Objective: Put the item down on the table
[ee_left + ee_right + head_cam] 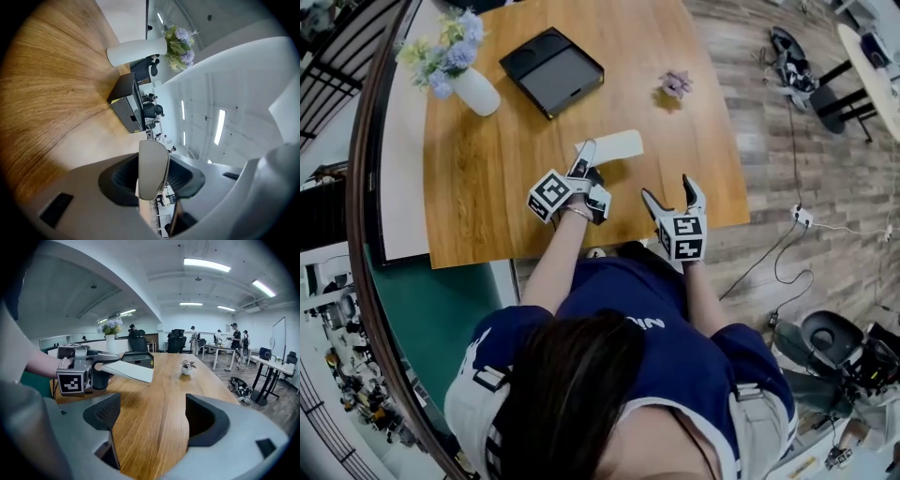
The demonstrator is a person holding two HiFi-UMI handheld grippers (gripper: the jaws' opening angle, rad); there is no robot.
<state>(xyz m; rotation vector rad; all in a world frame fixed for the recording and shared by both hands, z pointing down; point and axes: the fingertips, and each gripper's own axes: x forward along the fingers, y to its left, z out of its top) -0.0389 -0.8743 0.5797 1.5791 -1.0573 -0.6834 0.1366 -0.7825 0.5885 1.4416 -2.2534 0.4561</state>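
A flat, pale beige item (617,146) sticks out level from my left gripper (586,161), which is shut on one end of it. In the right gripper view the flat beige item (129,371) hangs a little above the wooden table (154,394). The left gripper view shows it edge-on (153,168), pinched between the dark pads. My right gripper (671,193) is at the table's near edge, to the right of the left one. Its jaws stand open with only bare wood between them (152,420).
A black box (551,70) lies at the far middle of the table (478,187). A white vase of flowers (474,90) stands far left, and a small potted plant (675,84) far right. Cables and chair legs lie on the floor (797,141) to the right.
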